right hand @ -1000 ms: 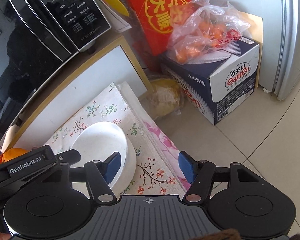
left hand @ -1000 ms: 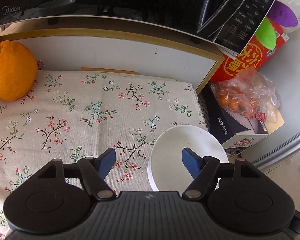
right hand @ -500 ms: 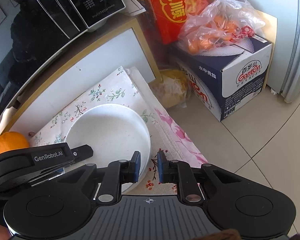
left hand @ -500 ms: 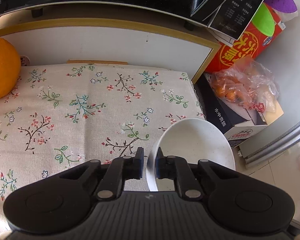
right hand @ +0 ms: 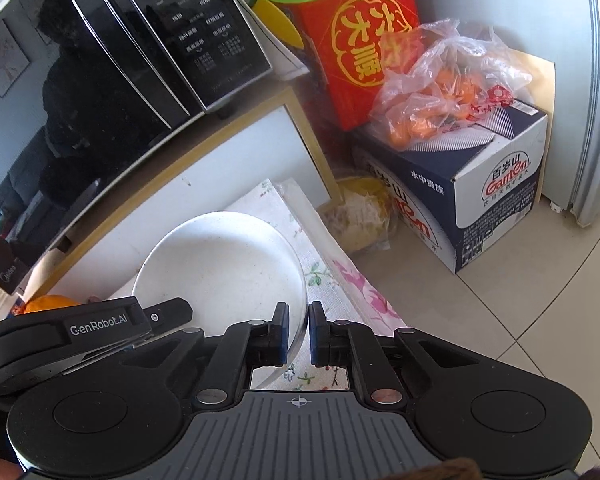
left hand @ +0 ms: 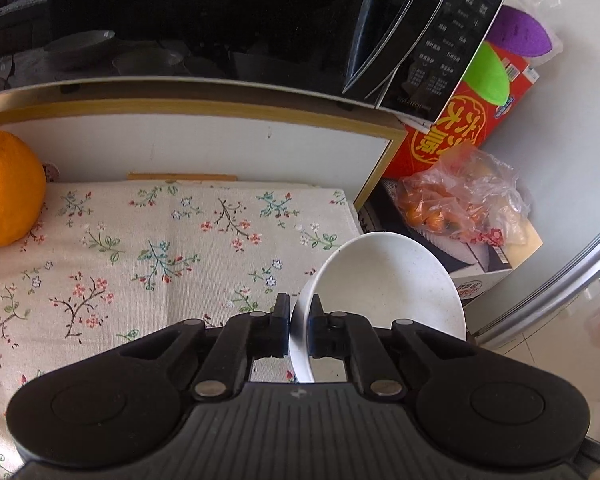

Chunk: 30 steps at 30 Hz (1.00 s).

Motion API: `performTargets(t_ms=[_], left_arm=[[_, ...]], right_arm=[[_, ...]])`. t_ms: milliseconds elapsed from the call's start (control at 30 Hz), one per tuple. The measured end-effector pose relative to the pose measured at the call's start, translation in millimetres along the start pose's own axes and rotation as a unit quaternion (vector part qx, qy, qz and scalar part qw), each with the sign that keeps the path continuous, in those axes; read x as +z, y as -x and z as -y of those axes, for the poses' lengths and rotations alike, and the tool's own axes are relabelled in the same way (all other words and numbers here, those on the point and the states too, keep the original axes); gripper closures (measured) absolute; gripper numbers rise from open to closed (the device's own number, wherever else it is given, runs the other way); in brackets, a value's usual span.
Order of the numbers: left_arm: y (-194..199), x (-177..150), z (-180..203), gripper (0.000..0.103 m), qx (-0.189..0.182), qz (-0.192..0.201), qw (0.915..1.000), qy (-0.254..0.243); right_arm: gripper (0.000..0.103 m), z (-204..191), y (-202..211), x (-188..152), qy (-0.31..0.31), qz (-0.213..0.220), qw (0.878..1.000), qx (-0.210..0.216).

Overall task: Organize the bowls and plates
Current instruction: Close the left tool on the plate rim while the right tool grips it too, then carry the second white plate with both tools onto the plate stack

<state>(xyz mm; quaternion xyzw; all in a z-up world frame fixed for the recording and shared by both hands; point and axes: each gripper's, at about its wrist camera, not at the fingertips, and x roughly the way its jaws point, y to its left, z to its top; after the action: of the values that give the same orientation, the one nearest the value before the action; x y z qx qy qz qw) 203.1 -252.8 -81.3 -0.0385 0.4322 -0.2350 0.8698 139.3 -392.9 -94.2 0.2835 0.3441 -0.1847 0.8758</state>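
At the right-hand edge of the floral tablecloth (left hand: 172,248), a shallow white bowl (left hand: 384,280), pinched by its rim from two sides. Left gripper (left hand: 299,320) clamped shut on the near left part of that rim, one pad inside the bowl and one outside, nothing else between them. Right gripper (right hand: 299,320) likewise closed on the bowl's (right hand: 220,268) opposite rim, pads pressed against either face of the thin wall. In the right wrist view, the black body of the left gripper (right hand: 84,332) just beside the bowl at lower left. Bowl tipped slightly, its far side hanging out past the cloth's edge; whether its base touches the cloth cannot be told. Far left on the cloth, well apart from the bowl, a large orange (left hand: 8,188). Behind, on a white shelf, a black microwave (left hand: 204,20). Off to the right on the floor, a blue-and-white carton (right hand: 472,200) topped with a plastic bag of small oranges (right hand: 440,92), a red box (right hand: 364,32) standing behind it.
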Motion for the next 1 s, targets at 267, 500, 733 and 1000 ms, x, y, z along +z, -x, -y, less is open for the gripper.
performTargets(t_ms=[267,500,733,1000], left_arm=[[29.3,4.6,6.0,0.095,-0.008,0.04,0.9991,-0.005],[53.4,3.1,3.3,0.095,-0.007,0.057,0.9984,-0.005],[71.6,-2.9,3.6,0.095,-0.005,0.06,0.9982,0.003],[100.3,-29.6,-0.2,0.095,0.009,0.053,0.9984,0.017]], right_arm=[[0.094,-8.8,28.3,6.5,0.013,0.046,0.999,0.024],[0.094,-14.3,48.5,9.7,0.014,0.062,0.996,0.055],[0.094,-18.9,65.9,10.0,0.024,0.061,0.996,0.068],[0.095,-24.1,94.0,-5.7,0.063,0.031,0.994,0.083]])
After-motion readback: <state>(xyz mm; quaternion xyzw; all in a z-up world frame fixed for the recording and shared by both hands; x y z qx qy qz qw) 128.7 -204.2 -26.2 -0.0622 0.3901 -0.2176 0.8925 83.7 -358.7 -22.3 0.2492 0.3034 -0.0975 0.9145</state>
